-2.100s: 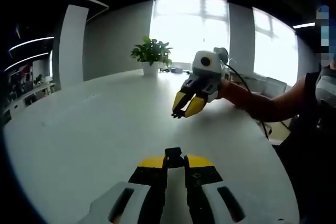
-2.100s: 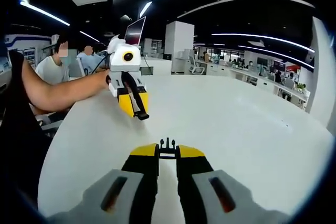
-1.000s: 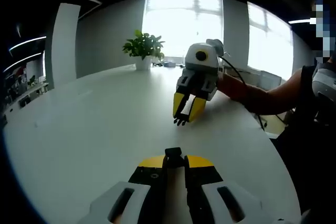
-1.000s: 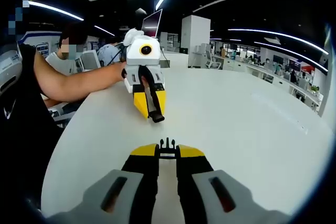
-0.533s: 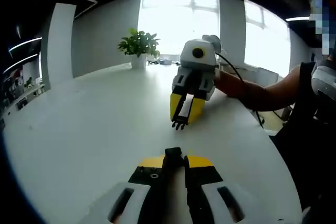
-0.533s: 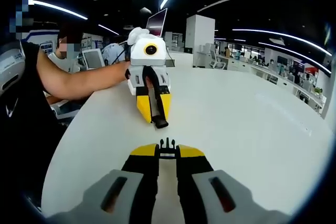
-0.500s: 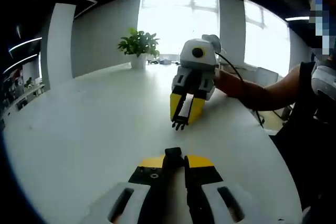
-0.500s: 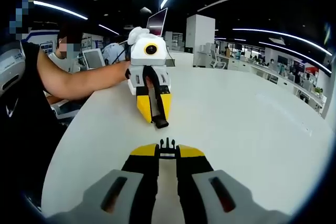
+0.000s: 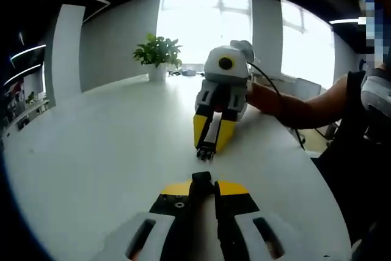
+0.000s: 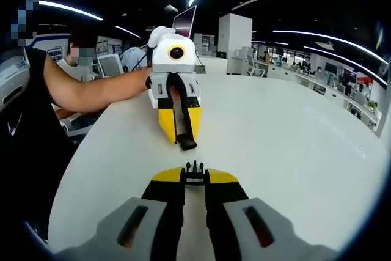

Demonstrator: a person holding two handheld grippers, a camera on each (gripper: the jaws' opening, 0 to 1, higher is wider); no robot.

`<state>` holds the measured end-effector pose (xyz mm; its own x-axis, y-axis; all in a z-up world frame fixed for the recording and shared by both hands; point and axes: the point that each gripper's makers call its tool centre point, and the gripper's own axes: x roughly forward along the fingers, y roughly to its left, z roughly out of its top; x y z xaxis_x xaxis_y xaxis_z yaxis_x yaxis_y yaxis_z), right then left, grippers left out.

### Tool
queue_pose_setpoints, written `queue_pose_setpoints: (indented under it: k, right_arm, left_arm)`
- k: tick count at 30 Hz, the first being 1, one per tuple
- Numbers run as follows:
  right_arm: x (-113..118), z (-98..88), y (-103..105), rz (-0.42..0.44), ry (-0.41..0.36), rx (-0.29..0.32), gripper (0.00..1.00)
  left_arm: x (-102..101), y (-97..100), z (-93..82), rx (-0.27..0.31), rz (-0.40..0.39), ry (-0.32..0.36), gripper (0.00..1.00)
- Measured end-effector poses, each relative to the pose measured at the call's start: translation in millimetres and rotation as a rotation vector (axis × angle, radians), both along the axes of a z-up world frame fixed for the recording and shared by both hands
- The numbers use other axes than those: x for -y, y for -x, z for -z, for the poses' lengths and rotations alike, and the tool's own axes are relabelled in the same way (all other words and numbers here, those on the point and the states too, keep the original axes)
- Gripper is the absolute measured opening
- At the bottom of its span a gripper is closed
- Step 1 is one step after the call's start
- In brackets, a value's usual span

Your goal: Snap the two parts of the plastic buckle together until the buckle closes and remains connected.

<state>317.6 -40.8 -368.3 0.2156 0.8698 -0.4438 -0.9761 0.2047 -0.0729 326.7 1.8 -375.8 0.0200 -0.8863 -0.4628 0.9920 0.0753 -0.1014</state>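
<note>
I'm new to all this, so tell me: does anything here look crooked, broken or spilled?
Nothing stands out. Each gripper is shut on one black buckle half: the left gripper on the socket half, the right gripper on the pronged half. The halves face each other, apart, above the white table.

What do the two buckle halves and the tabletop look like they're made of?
Pronged buckle half in the right gripper: black, thin moulded tines, likely matte plastic. Socket buckle half in the left gripper: black, blocky, dull, probably the same plastic. Table: white and smooth with a soft sheen, likely laminate, though I can't be sure.
</note>
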Motion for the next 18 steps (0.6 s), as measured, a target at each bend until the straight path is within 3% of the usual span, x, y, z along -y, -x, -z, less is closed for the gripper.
queue_pose_setpoints:
  k: [18]
  right_arm:
    - [-4.7, 2.2, 6.6, -0.030, 0.007, -0.009, 0.10]
  left_arm:
    - [3.8, 9.4, 0.2, -0.005, 0.034, 0.005, 0.11]
